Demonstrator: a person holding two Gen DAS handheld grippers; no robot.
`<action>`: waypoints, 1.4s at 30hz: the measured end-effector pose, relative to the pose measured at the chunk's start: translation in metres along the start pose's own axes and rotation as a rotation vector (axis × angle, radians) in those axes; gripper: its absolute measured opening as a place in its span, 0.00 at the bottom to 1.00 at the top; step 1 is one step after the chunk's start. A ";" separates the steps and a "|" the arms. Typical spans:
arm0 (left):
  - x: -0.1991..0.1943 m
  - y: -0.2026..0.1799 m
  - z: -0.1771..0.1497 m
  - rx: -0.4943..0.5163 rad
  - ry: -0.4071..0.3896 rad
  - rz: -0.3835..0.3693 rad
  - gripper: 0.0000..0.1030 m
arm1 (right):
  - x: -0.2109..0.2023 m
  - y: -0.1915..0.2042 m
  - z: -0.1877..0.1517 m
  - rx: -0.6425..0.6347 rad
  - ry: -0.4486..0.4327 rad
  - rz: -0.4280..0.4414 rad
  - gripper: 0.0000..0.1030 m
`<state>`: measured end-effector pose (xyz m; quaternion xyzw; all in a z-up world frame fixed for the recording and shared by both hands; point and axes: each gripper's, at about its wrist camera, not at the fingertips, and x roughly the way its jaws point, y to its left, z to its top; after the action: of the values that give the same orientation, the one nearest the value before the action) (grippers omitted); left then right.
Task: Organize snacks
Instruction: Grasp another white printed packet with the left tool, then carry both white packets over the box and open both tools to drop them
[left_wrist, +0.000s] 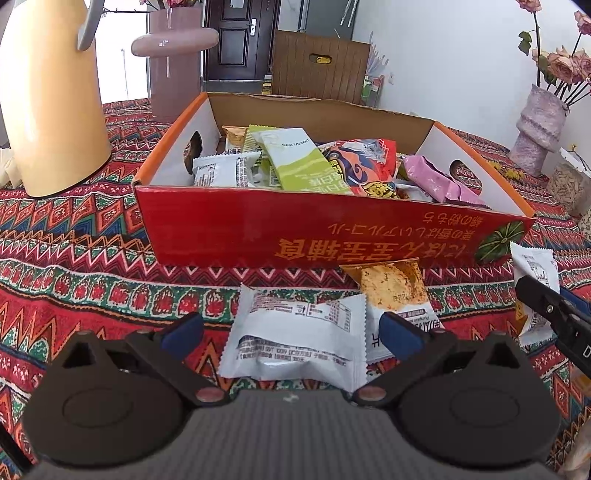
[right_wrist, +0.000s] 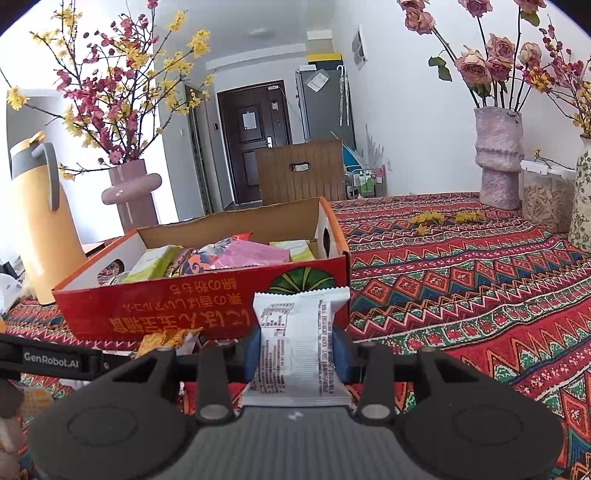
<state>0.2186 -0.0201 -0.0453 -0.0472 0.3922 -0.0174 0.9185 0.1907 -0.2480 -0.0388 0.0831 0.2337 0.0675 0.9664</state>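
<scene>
Lying between hand-held gripper (left_wrist: 291, 332) fingers: packet (left_wrist: 295, 332)

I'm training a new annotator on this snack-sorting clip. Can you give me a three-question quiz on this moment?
1. True or false: the right gripper is shut on a white packet.
2. The left gripper is: A) open around a white snack packet on the tablecloth; B) inside the box; C) gripping the jug.
3. What colour is the front wall of the snack box?

Key: 1 true; 2 A; 3 red.
</scene>
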 end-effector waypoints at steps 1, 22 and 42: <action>0.000 0.001 0.000 -0.008 0.003 -0.003 0.97 | 0.000 0.000 0.000 0.000 0.001 0.001 0.38; -0.024 -0.004 -0.006 0.064 -0.066 -0.045 0.50 | 0.004 0.005 -0.002 -0.025 0.040 0.016 0.38; -0.073 -0.014 0.044 0.116 -0.294 -0.043 0.50 | -0.017 0.029 0.061 -0.107 -0.119 0.089 0.39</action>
<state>0.2004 -0.0258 0.0386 -0.0045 0.2506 -0.0524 0.9667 0.2013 -0.2302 0.0279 0.0454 0.1682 0.1177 0.9777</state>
